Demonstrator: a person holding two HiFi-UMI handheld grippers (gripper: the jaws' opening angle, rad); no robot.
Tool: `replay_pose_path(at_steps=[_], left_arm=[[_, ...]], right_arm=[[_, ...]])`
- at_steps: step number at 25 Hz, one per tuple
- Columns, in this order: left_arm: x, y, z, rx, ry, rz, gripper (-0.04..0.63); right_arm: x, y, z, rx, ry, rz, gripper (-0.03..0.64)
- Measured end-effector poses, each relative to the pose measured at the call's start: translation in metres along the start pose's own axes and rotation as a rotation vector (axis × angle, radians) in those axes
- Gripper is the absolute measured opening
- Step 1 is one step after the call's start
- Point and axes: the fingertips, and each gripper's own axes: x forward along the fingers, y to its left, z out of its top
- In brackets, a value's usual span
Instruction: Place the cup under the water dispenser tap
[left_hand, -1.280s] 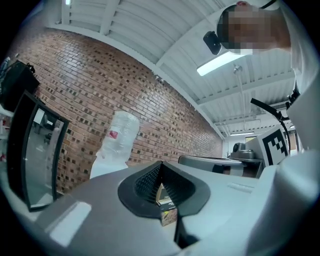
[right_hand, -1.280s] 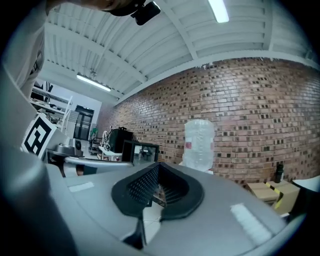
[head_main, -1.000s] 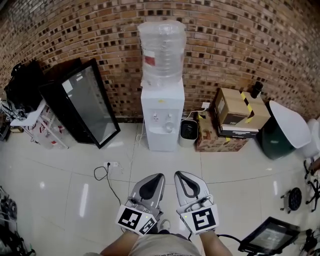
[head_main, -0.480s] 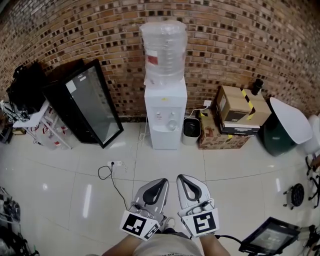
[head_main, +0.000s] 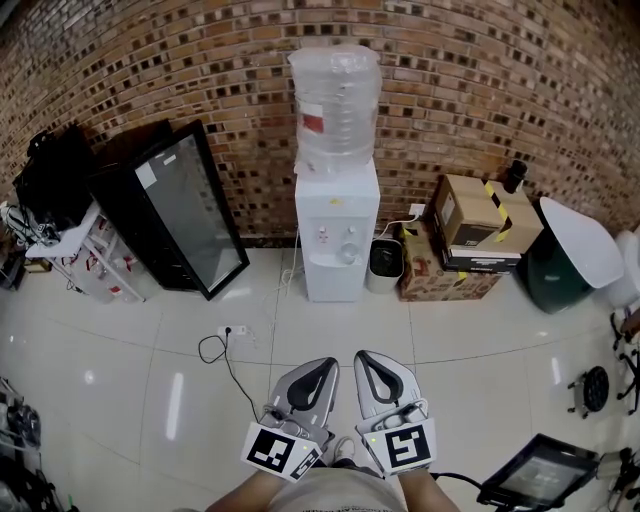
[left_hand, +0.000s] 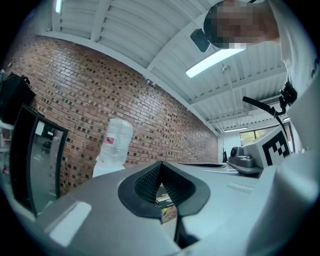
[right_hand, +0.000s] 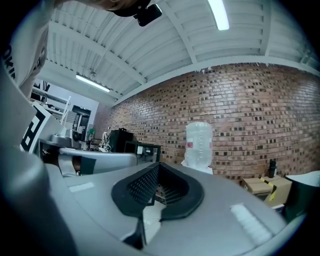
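- White water dispenser (head_main: 337, 235) stands against the brick wall (head_main: 150, 60), upper centre of the head view, with a clear bottle (head_main: 338, 105) on top.
- Cup: I can't pick one out for sure. A small pale round shape (head_main: 347, 256) sits in the dispenser's front recess, about where the taps are. It may be the cup, but it is too small to call.
- Neither gripper carries a cup, and none shows on the tiled floor (head_main: 330, 340).
- Progress, my reading: if that round shape is the cup, it already sits where the task wants it and my hands are clear of it. If not, the cup is out of sight and nothing here shows it placed. The frames fit both.
- Left gripper (head_main: 325, 362): lower centre of the frame, jaws pressed together at the tips, nothing between them.
- Right gripper (head_main: 365, 357): just beside the left, jaws likewise pressed together and empty.
- Pose: both are held close to my body, side by side, pointing roughly level toward the dispenser with marker cubes facing up. Open floor lies between them and the dispenser, well apart.
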Motion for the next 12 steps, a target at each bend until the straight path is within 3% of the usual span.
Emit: replay_pose_path(at_steps=[12], left_arm=[[0.0006,0.0092,-0.0004,-0.007,0.005,0.001,-0.014]], right_arm=[[0.0094,0.0069,-0.002,-0.003,0.009,0.011,0.005]])
